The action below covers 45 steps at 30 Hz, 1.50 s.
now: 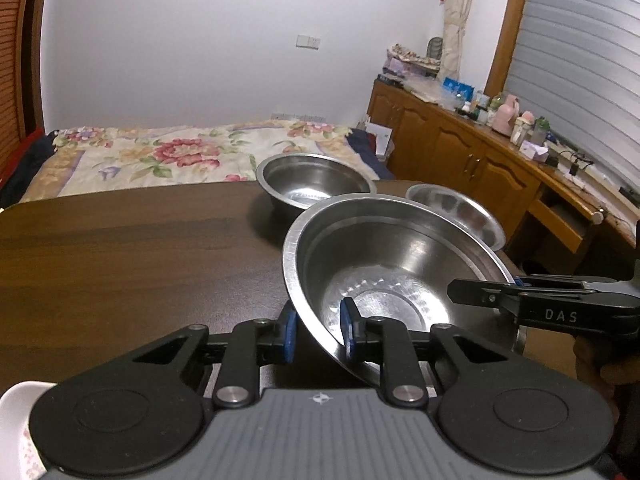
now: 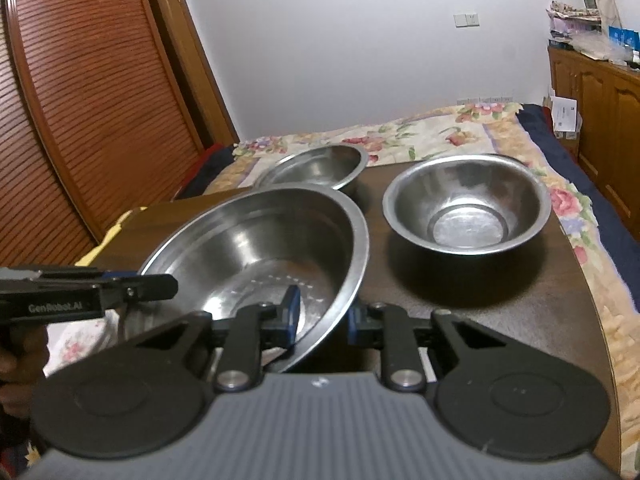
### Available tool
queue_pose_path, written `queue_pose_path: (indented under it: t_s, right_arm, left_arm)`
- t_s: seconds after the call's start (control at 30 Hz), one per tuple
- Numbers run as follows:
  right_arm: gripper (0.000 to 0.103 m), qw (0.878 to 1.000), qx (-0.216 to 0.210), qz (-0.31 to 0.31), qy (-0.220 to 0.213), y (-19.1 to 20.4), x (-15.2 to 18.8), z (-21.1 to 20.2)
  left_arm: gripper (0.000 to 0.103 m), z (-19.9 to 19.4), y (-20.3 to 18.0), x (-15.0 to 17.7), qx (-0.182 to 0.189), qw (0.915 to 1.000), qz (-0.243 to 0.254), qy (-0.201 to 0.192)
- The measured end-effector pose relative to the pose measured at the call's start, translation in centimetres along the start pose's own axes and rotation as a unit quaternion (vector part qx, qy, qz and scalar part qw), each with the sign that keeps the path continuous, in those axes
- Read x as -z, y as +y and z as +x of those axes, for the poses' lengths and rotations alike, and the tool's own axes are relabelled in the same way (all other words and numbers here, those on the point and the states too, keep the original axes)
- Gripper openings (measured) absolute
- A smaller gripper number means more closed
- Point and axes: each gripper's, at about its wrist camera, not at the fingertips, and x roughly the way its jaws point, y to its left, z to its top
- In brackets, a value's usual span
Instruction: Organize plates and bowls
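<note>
A large steel bowl [image 1: 400,264] [image 2: 260,248] sits tilted at the near side of the dark wooden table [image 1: 120,248] [image 2: 520,300]. My left gripper [image 1: 319,330] is shut on its left rim, one blue pad inside the wall and one outside. My right gripper [image 2: 323,316] is shut on the opposite rim in the same way. Each gripper also shows side-on in the other's view: the right gripper [image 1: 472,292] and the left gripper [image 2: 152,284]. Two smaller steel bowls stand behind, one at the far edge [image 1: 316,184] [image 2: 320,168] and one to the right [image 1: 452,212] [image 2: 464,204].
A white floral dish [image 1: 16,420] [image 2: 76,344] lies at the near left, partly under the large bowl. Beyond the table is a bed with a floral cover [image 1: 180,148] [image 2: 480,128]. A cluttered wooden cabinet [image 1: 460,144] lines the right wall. Louvred doors [image 2: 80,100] stand on the left.
</note>
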Motion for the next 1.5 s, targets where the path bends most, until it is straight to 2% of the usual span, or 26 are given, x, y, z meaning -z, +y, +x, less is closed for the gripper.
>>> queue_pose_path:
  t_s: [0.27,0.5,1.0,1.5]
  right_arm:
    - [0.024,1.000,-0.002,0.000,-0.014,1.4,0.1,-2.9]
    - [0.024,1.000,-0.005,-0.001,-0.011,1.8,0.8,-4.2]
    - [0.025,1.000,-0.002,0.000,-0.001,2.1,2.2,-4.5]
    - [0.025,1.000,-0.002,-0.007,0.020,2.9,4.9,-4.9]
  left_arm:
    - [0.024,-3.6,-0.9,0.7,0.009,0.9995,0.012,-0.026]
    - [0.024,-5.5,-1.3,1.9,0.010,0.9994,0.011,-0.030]
    - [0.024,-6.0,-1.5,2.3,0.014,0.9992,0.019,-0.033]
    - [0.024,-6.4,-0.9,6.2,0.015,0.9997,0.017,-0.005]
